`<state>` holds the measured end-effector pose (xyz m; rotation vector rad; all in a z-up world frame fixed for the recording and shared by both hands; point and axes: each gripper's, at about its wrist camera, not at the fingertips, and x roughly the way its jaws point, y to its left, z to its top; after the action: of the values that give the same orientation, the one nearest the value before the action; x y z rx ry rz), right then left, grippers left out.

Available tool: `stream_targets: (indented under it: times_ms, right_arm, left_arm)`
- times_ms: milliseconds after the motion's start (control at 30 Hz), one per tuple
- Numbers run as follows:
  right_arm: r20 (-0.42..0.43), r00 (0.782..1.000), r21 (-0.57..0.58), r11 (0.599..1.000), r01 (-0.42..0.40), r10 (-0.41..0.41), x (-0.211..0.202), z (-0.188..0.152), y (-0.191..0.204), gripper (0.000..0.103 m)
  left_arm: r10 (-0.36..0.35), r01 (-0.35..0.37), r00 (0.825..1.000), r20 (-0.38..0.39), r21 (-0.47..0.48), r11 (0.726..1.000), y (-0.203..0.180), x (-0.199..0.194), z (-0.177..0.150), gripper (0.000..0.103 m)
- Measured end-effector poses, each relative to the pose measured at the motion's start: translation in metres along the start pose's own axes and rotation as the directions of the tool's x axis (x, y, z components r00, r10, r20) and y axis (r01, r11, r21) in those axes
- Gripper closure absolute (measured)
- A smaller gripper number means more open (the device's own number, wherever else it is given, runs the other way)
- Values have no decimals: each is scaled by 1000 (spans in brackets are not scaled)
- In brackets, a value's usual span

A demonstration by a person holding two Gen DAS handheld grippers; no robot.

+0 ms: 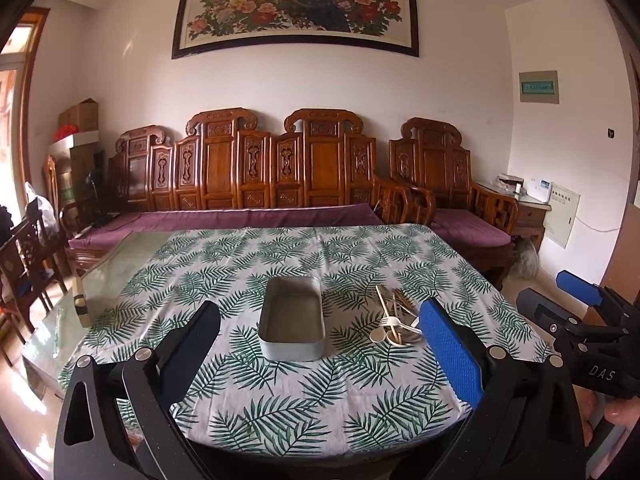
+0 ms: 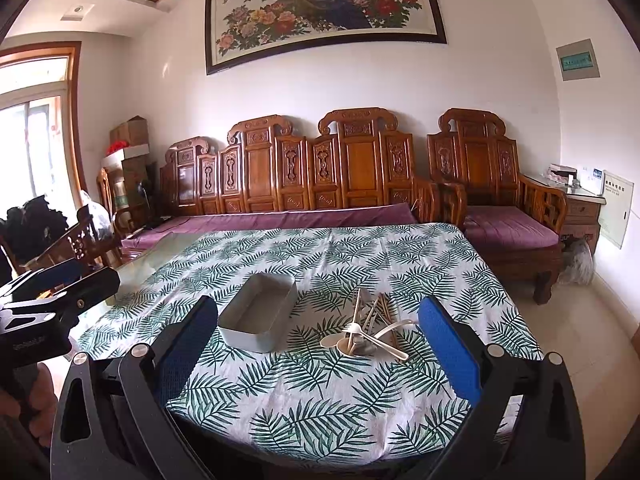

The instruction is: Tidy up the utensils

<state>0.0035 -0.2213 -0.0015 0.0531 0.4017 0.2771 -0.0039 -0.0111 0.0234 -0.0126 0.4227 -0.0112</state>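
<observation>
Tin and utensil pile side by side on the table, sofa behind.

Tin (image 1: 291, 326) sits near the middle of the cloth-covered table (image 1: 280, 412), nothing in it. Pile of utensils (image 1: 394, 318) lies on the cloth just right of the tin, not touching it; pieces cross over each other. Sofa (image 1: 248, 184) runs along the far side of the table, armchair (image 1: 452, 184) to its right, small cabinet (image 1: 528, 216) right of that. Picture (image 1: 296, 6) hangs on the wall above the sofa. Boxes (image 1: 80, 128) stacked in the far left corner.

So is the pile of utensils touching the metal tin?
Apart. The right wrist view shows patterned tablecloth between the metal tin and the pile of utensils.
</observation>
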Motion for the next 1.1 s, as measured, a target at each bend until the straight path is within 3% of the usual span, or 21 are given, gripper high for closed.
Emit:
stream_targets:
  times_ms: [1100]
  right_arm:
    - [1, 1000, -2, 1000, -2, 2, 7, -6, -1, 2]
  left_arm:
    - [-6, 6, 1000, 2, 0, 1000, 3, 1, -4, 6]
